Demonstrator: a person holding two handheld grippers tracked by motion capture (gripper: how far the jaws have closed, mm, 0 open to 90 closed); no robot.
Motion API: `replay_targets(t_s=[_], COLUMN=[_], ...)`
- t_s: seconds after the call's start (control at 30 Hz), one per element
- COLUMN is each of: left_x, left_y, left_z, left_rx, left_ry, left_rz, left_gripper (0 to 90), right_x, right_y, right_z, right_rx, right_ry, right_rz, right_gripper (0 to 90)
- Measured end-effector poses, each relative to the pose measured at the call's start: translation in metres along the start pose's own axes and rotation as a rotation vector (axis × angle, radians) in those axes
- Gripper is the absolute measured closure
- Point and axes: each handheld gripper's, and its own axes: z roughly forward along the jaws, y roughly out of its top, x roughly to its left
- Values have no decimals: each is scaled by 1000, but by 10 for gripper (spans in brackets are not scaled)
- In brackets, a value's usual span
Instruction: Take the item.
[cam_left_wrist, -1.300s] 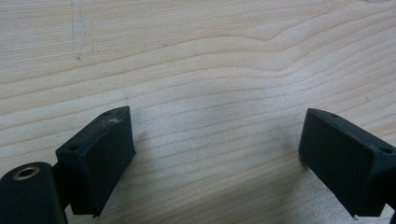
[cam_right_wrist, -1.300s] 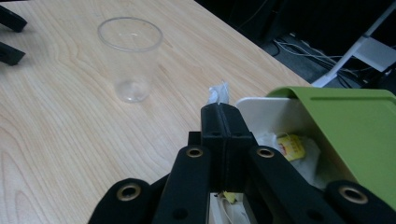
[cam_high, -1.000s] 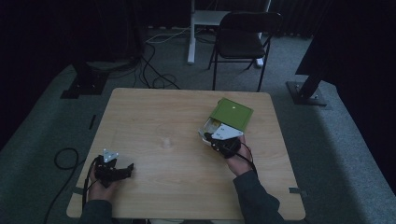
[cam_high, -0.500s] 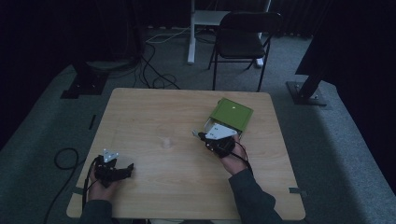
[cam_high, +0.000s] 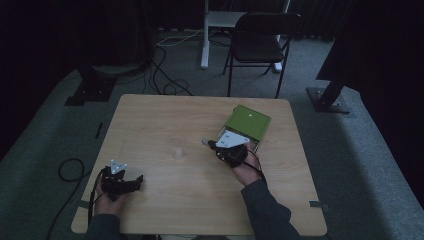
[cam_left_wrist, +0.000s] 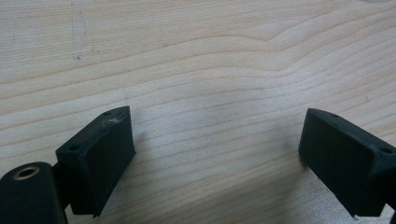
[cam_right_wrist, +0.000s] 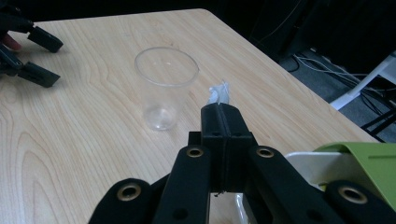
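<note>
White wrapped piece, pinched in the closed right fingers, has shifted from the green box toward the clear cup, likely for dropping in; left fingers open on bench.

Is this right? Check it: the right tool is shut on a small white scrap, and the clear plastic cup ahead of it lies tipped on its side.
Not quite. The right tool is shut on the small white scrap, but the clear plastic cup stands upright on the table, mouth up, as the right gripper view shows.
</note>
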Motion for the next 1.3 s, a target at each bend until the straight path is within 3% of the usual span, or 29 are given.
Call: replay_targets(t_s=[1.3], left_x=[0], left_y=[0], left_z=[0], left_rx=[0], left_ry=[0], left_rz=[0], left_gripper=[112], right_x=[6], right_y=[17], right_z=[16], right_rx=[-28], right_ry=[41], right_rz=[1], right_gripper=[900])
